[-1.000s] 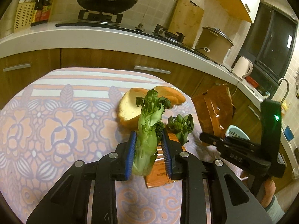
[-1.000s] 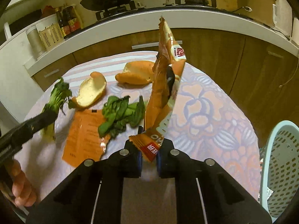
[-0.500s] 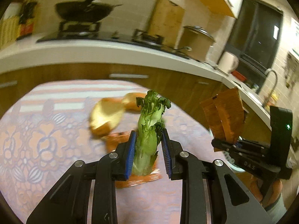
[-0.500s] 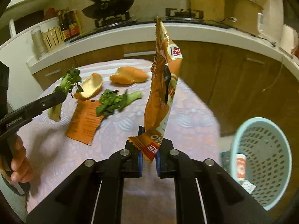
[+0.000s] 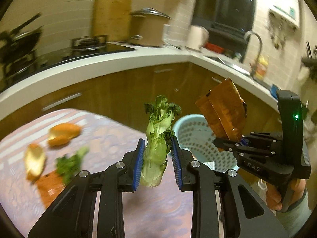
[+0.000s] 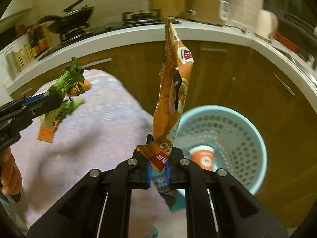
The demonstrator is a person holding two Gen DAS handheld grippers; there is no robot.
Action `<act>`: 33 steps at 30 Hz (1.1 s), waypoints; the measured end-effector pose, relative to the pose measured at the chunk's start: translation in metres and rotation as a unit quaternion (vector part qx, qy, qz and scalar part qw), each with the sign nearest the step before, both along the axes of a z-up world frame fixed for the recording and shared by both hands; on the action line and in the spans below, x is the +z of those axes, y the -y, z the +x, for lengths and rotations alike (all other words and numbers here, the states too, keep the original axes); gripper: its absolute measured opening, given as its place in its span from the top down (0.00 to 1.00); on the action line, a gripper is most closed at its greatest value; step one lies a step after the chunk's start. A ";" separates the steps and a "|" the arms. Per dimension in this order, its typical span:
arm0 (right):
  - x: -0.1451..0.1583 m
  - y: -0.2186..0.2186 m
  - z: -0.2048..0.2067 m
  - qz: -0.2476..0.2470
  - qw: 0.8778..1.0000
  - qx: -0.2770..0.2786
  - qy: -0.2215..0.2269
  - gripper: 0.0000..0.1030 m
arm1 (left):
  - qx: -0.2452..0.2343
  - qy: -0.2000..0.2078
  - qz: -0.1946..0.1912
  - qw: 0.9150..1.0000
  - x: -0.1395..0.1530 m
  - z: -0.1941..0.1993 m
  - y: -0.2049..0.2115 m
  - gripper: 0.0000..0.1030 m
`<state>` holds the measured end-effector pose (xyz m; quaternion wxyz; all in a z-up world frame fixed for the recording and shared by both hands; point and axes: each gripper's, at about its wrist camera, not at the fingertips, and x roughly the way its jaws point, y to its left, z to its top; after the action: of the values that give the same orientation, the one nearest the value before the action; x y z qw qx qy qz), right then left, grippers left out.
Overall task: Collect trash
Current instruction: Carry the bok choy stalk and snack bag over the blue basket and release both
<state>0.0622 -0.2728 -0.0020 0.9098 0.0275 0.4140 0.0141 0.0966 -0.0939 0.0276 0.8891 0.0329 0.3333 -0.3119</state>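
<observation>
My left gripper [image 5: 157, 163] is shut on a green bok choy stalk [image 5: 158, 138] and holds it upright in the air above the table's right end. My right gripper [image 6: 158, 168] is shut on an orange snack wrapper [image 6: 172, 91] that stands upright above the near rim of the light blue perforated trash basket [image 6: 237, 130]. The basket also shows in the left wrist view [image 5: 190, 136], beyond the stalk, with the right gripper [image 5: 240, 141] and its wrapper [image 5: 223, 115] over it. The left gripper [image 6: 42, 101] with the stalk [image 6: 65, 83] shows at the left of the right wrist view.
On the patterned tablecloth [image 5: 111, 138] lie two orange peel pieces [image 5: 63, 131], another green leaf bunch [image 5: 69, 162] and a flat orange wrapper [image 5: 49, 184]. The basket holds an orange and white cup [image 6: 204, 157]. Wooden cabinets [image 6: 237, 75] and a white counter stand behind.
Both grippers have swung right, off the table middle toward the basket, each keeping its hold. The basket is now much closer and partly under the right gripper's wrapper.
</observation>
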 end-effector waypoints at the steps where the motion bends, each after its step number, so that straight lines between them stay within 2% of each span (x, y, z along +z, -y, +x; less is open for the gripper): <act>1: -0.003 0.010 -0.001 0.000 1.000 -0.011 -0.004 0.92 | -0.009 -0.003 0.005 1.000 -0.002 0.002 0.011 0.76; 11: -0.044 0.084 -0.009 0.028 0.994 -0.091 -0.055 0.92 | -0.081 -0.034 0.063 0.994 -0.040 0.019 0.106 0.76; 19: -0.085 0.105 0.001 0.040 0.986 -0.112 -0.112 0.92 | -0.102 -0.073 0.085 0.988 -0.074 0.032 0.152 0.75; 23: -0.098 0.108 0.005 0.038 0.982 -0.126 -0.136 0.90 | -0.109 -0.096 0.095 0.985 -0.089 0.038 0.160 0.73; 24: -0.101 0.109 0.006 0.037 0.981 -0.127 -0.140 0.89 | -0.110 -0.098 0.097 0.984 -0.091 0.039 0.161 0.69; 25: -0.103 0.110 0.007 0.038 0.980 -0.129 -0.145 0.87 | -0.114 -0.100 0.097 0.984 -0.091 0.039 0.162 0.58; 26: -0.105 0.112 0.008 0.043 0.979 -0.131 -0.149 0.79 | -0.117 -0.101 0.098 0.983 -0.091 0.040 0.162 0.54; 27: -0.105 0.114 0.007 0.049 0.979 -0.133 -0.149 0.69 | -0.118 -0.097 0.102 0.983 -0.091 0.040 0.162 0.52; 29: -0.105 0.115 0.007 0.055 0.978 -0.138 -0.145 0.57 | -0.120 -0.093 0.105 0.983 -0.090 0.038 0.161 0.52; 33: -0.100 0.115 0.004 0.057 0.979 -0.140 -0.136 0.57 | -0.117 -0.094 0.098 0.984 -0.087 0.039 0.151 0.52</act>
<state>0.0662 -0.3877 -0.1017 0.8347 0.1385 0.5248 -0.0936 0.1354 -0.2445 -0.0591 0.8039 0.1287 0.4382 -0.3811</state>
